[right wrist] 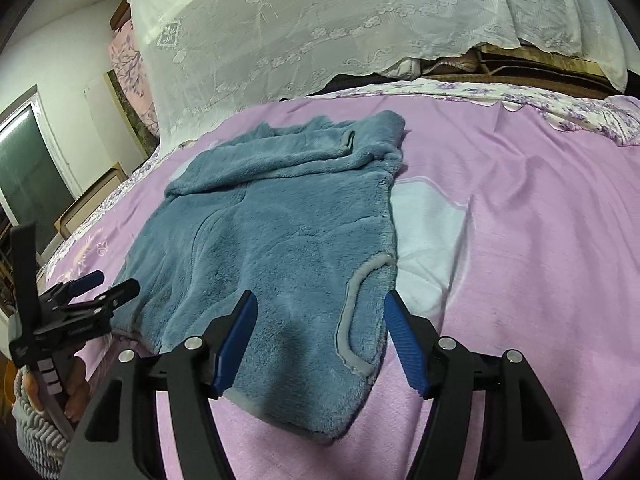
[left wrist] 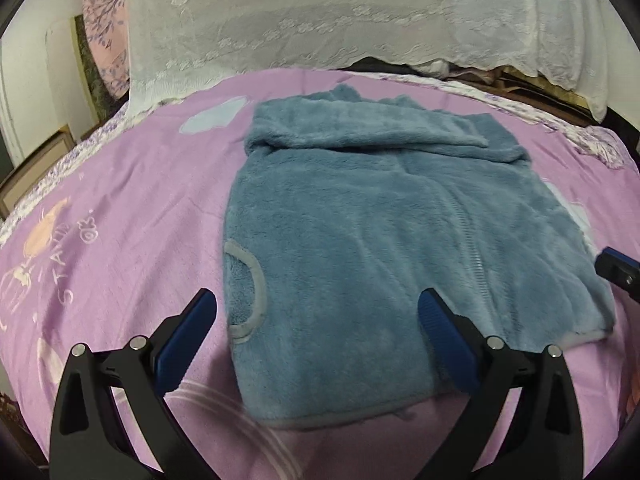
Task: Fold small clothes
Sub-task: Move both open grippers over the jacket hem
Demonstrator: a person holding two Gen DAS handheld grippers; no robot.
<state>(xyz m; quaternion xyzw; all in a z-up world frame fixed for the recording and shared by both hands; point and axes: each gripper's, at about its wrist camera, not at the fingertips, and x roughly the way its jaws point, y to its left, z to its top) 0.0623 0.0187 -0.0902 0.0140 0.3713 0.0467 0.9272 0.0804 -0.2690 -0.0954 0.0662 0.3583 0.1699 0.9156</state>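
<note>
A small blue-grey fleece jacket (left wrist: 380,232) lies flat on the pink bedspread (left wrist: 120,220), sleeves folded across its top, zip running down the front. My left gripper (left wrist: 318,312) is open and empty, hovering over the jacket's near left hem beside a grey-trimmed pocket (left wrist: 252,292). My right gripper (right wrist: 320,312) is open and empty over the jacket (right wrist: 272,232) at its near right corner, by the other pocket trim (right wrist: 352,320). The left gripper also shows in the right wrist view (right wrist: 108,284), and a tip of the right gripper shows in the left wrist view (left wrist: 618,268).
A white lace cover (left wrist: 340,12) drapes over a pile behind the bed. A pink floral pillow (left wrist: 106,40) stands at the back left. The bedspread (right wrist: 540,240) stretches wide to the right. A window (right wrist: 28,176) is on the left wall.
</note>
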